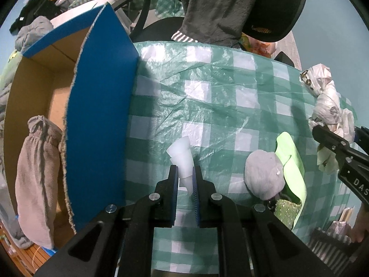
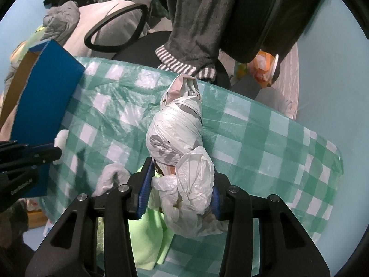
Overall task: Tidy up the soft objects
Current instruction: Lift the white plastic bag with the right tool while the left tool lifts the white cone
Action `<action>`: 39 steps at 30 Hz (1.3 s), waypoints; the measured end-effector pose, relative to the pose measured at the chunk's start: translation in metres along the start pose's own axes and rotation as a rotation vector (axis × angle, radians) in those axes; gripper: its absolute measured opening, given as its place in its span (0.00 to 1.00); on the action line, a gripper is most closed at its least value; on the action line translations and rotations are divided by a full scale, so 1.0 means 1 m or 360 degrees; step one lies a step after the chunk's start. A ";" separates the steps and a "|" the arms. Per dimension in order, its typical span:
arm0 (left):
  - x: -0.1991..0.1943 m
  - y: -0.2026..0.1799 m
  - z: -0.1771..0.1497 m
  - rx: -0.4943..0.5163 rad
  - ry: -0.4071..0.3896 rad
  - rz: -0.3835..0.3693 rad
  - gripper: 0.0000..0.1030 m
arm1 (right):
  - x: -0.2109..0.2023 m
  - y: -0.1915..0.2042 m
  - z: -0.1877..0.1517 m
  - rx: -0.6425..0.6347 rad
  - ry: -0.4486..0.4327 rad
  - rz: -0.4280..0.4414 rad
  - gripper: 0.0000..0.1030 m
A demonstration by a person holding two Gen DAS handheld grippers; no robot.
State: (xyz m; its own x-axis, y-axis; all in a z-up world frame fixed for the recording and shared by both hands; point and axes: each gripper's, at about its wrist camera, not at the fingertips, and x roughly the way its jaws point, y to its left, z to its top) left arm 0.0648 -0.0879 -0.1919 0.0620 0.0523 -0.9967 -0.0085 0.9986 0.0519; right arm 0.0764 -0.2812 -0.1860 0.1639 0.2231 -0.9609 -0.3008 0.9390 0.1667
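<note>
L gripper point(image 1: 185, 180) clamped on white foam pc point(image 1: 181, 157); R gripper point(image 2: 182, 191) clamped on plastic-bag bundle point(image 2: 177, 138). Blue box point(image 1: 99, 115) just left of L tongs, so L nearer.

Glossy crinkled plastic tablecloth point(image 1: 230, 87); fuzzy grey cloth pouch point(image 1: 37, 173); cardboard box point(image 1: 99, 115).

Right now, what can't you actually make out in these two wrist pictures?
- Left wrist view: the blue box has its near wall hiding most of the inside; only a grey pouch shows.
- Left wrist view: the left gripper covers the lower end of the white piece.
- Right wrist view: the wrapped plastic bag bundle in the right gripper hides its contents and much of the green item.
</note>
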 end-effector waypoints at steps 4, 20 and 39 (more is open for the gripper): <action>-0.007 -0.003 -0.001 0.0025 -0.0028 -0.0008 0.11 | -0.014 0.003 -0.002 0.0020 -0.0027 0.0024 0.41; -0.042 0.003 -0.016 0.0115 -0.0143 -0.0004 0.11 | -0.053 0.031 -0.013 0.0046 -0.0089 0.0076 0.41; -0.079 0.016 -0.033 0.0203 -0.0234 -0.0003 0.11 | -0.093 0.056 -0.022 0.0115 -0.0179 0.0097 0.41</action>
State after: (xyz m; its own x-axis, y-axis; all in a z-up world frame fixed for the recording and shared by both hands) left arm 0.0266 -0.0757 -0.1145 0.2069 0.0411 -0.9775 0.1180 0.9908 0.0666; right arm 0.0239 -0.2554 -0.0921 0.2529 0.3041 -0.9185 -0.2456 0.9384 0.2431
